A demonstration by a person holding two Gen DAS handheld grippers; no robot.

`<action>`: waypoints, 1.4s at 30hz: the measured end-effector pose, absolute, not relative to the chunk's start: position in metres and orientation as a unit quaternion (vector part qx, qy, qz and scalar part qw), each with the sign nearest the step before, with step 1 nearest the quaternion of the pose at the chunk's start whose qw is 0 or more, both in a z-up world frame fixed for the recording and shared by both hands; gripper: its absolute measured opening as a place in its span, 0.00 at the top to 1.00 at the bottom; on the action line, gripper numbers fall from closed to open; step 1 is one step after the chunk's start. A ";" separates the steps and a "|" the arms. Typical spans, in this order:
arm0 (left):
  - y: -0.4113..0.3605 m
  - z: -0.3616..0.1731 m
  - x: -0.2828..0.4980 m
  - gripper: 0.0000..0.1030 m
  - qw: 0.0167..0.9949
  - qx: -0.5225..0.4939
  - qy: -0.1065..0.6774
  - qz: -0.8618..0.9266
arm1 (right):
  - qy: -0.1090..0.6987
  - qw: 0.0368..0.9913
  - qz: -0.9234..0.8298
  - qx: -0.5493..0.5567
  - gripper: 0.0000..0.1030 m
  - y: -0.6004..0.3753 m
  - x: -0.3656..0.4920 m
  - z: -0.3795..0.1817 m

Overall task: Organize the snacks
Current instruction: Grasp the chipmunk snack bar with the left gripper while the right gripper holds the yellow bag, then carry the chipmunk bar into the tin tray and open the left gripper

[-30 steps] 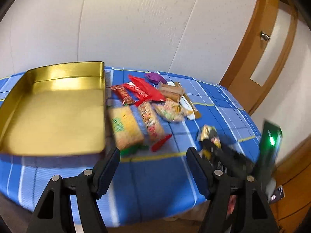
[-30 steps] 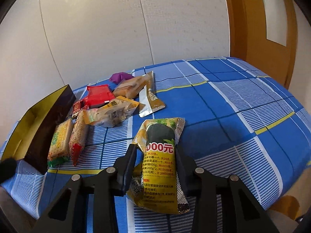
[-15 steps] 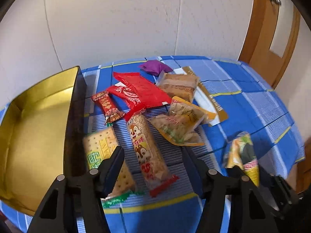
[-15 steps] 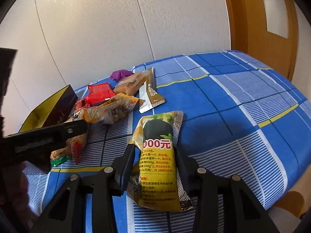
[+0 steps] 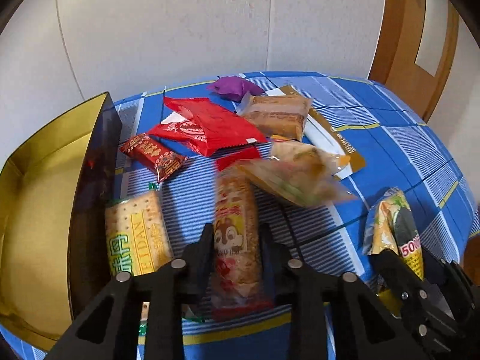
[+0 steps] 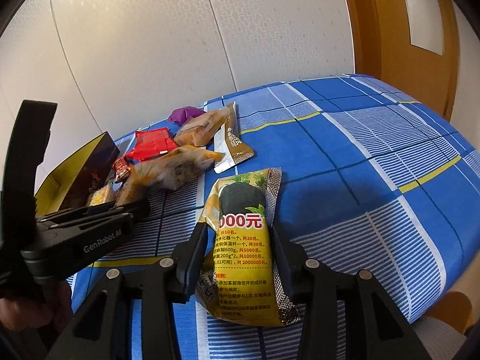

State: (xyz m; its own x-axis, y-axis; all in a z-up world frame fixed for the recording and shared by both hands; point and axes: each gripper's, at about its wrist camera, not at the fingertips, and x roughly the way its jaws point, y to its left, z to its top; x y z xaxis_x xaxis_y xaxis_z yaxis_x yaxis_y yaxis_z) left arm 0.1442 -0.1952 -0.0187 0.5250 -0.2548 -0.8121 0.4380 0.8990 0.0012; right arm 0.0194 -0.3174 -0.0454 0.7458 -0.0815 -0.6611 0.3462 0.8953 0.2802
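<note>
Glossy gold box (image 5: 33, 210) – plastic wrappers (image 5: 210, 126) – woven cloth (image 6: 375, 156).

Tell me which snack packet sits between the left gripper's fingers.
The squirrel-print cracker packet, lying lengthwise between the left gripper fingers. The pale biscuit packet beside it lies outside them, next to the gold box.

This looks like a room in a home. A desk under a blue checked cloth with white and yellow lines (image 6: 375, 138) stands against a white textured wallpapered wall (image 6: 168, 45), beside a warm brown wooden door with a pale inset panel (image 5: 420, 39). Loose wrapped snacks (image 5: 210, 126) lie scattered on the cloth.
</note>
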 end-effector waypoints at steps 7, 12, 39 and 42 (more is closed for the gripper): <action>-0.180 -0.013 0.130 0.73 0.870 0.083 0.434 -0.220 | 0.336 0.913 -0.117 0.201 0.57 -0.319 0.019 -0.046; -0.161 -0.006 0.118 0.73 0.870 0.027 0.432 -0.236 | 0.335 0.913 -0.120 0.198 0.57 -0.317 0.019 -0.046; 0.018 0.035 0.130 0.73 0.907 -0.065 0.396 -0.127 | 0.333 0.918 -0.125 0.173 0.56 -0.312 0.021 -0.049; 0.044 0.023 0.143 0.73 0.903 -0.066 0.415 -0.088 | 0.334 0.919 -0.126 0.168 0.56 -0.311 0.022 -0.049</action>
